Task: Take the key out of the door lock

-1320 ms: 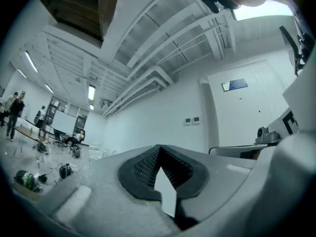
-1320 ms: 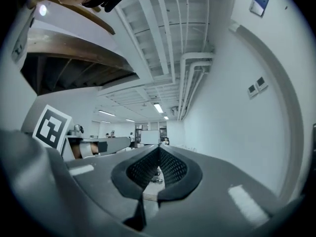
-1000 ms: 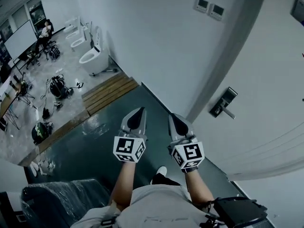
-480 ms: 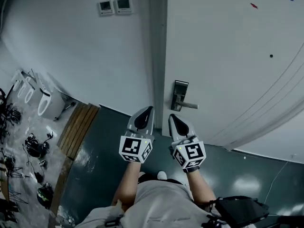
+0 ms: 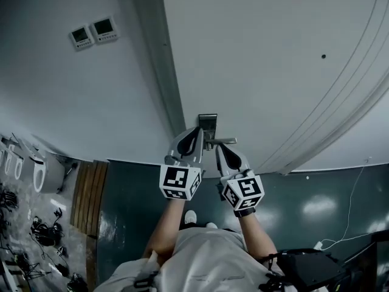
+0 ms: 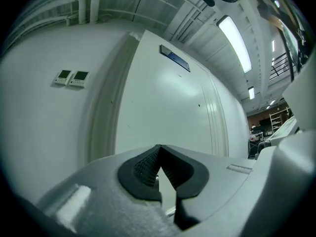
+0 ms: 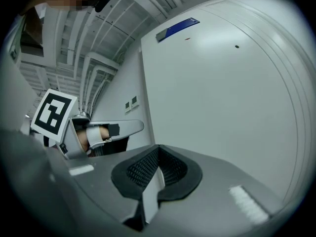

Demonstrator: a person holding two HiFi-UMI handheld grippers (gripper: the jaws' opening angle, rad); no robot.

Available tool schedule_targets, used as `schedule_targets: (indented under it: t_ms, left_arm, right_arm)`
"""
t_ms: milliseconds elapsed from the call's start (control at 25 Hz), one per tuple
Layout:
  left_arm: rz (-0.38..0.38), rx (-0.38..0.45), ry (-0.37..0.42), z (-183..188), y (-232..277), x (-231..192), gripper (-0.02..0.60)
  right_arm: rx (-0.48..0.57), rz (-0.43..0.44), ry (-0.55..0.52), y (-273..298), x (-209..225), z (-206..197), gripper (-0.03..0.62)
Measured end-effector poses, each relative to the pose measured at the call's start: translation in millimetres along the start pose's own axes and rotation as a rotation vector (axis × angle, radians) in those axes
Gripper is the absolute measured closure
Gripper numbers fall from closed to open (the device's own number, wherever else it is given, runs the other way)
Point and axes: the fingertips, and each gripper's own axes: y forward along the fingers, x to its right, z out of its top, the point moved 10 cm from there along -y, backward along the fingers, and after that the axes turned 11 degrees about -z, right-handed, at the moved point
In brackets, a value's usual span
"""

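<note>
We have both grippers up at the white door now, side by side and pointing at it. The left gripper has its tip in front of the lower part of the lock plate, which sits at the door's left edge, next to the door frame. The right gripper is just beside it, with its tip right under the lever handle that sticks out to the right of the plate. Whether either tip touches the hardware, we cannot tell.

In the left gripper view the 2 jaws meet at the tips with nothing between them. The right gripper view shows the same: jaws pressed together, empty.

We cannot pick out the key, because the plate is small and partly covered by the left gripper. 2 wall panels hang left of the frame.
</note>
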Motion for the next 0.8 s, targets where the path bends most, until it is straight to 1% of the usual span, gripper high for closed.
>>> schedule_targets:
  t_ms: [160,280,400,480,640,800]
  left_arm:
    - [-0.061,0.011,0.005,0.5,14.5,-22.2,0.581]
    - [-0.083,0.013,-0.013,-7.0,18.3,-36.3,0.581]
    - [-0.075,0.008,-0.036,-16.2,22.7,-51.5,0.581]
    - [-0.063,-0.004,-0.035,-21.7,29.2,-61.4,0.581]
    - [-0.047,-0.048,-0.034,-32.7,37.1,-70.1,0.581]
    - [-0.027,-0.078,-0.044,-40.2,42.3,-76.4,0.581]
  right_arm:
    - [0.001,-0.070,-0.005,17.4,-4.7,-3.6,0.591]
    - [-0.007,-0.104,-0.022,26.0,-9.2,-7.2,0.591]
    - [-0.029,-0.114,-0.024,29.7,-10.5,-15.9,0.591]
    - [-0.054,-0.115,-0.011,32.0,-6.6,-26.5,0.591]
    - [-0.137,-0.110,0.032,29.0,4.0,-52.0,0.591]
    - [-0.206,-0.083,0.075,28.0,6.9,-74.2,0.591]
